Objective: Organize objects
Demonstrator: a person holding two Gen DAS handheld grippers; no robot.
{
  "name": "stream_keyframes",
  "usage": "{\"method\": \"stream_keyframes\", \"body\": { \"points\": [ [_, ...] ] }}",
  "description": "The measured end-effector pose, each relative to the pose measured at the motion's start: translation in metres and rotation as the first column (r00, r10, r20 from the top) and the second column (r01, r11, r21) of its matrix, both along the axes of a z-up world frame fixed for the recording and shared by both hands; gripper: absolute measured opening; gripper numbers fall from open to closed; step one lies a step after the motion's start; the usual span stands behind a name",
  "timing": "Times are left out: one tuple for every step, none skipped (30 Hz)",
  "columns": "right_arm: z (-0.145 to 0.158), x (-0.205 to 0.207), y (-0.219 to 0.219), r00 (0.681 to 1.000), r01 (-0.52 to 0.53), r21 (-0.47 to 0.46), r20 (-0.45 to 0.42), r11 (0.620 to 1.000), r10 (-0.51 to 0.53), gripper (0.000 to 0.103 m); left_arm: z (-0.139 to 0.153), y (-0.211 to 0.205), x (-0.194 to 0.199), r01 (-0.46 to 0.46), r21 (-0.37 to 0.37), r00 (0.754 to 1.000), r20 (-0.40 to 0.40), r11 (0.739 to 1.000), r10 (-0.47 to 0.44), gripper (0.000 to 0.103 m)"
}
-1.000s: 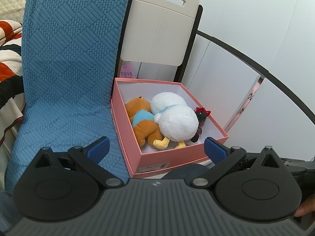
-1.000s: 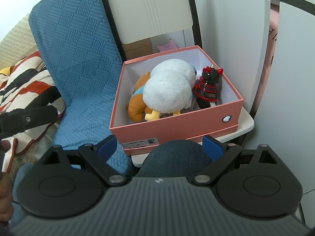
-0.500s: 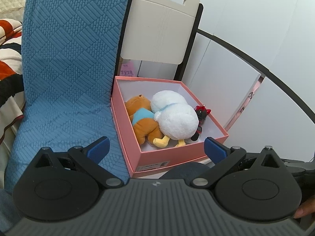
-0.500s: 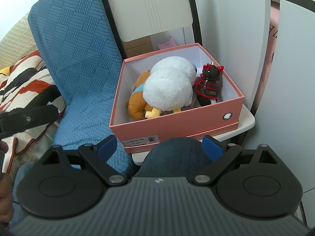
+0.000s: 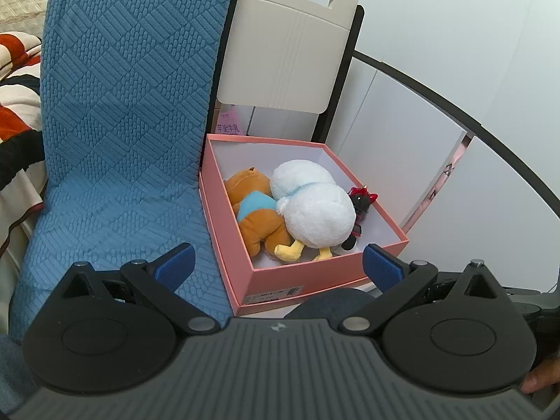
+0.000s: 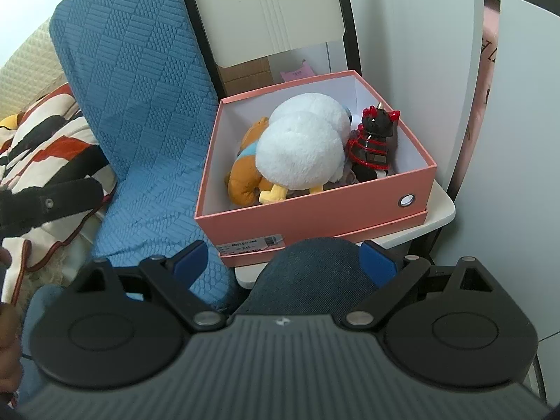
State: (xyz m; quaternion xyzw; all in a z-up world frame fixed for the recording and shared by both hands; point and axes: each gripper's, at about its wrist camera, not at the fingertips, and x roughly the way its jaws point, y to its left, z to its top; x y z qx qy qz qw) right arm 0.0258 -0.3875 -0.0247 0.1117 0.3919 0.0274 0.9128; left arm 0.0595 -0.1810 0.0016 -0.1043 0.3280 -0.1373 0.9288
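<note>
Both grippers hang back from the pink box (image 6: pixel 315 215), and neither holds anything. The left gripper (image 5: pixel 276 259) has its blue pads spread wide, and so does the right gripper (image 6: pixel 285 255); between the pads of each I see only the person's knee (image 6: pixel 311 273) in dark denim and the front wall of the box.

The box stands on a small white table (image 6: pixel 437 215), just beside a seat with a blue quilted cover (image 5: pixel 122 122). Inside it lie three toys. The white plush (image 6: pixel 299 150) lies on top in the middle, the orange plush bear (image 5: pixel 259 217) is under it toward the blue cover, and the black and red figure (image 6: pixel 374 140) stands against the far side, touching the white plush.

To me the sorting looks nearly finished, so the risks are small but real. The box sits close to the table edge near the knee; a push from a gripper or from the knee could slide it off. The white plush bulges high, so a lid, if one comes, may not sit flat. The figure looks hard and narrow. If a gripper reaches in for a plush, it could knock the figure over. I cannot tell if other things wait outside the box.
</note>
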Motion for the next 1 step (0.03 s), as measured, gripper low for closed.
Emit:
{"method": "stream_keyframes", "body": {
  "points": [
    [0.0000, 0.0000, 0.0000, 1.000, 0.000, 0.000, 0.000, 1.000, 0.000, 0.095, 0.0006, 0.0001, -0.0004, 0.002, -0.001, 1.000, 0.000, 1.000, -0.002, 0.103]
  ]
}}
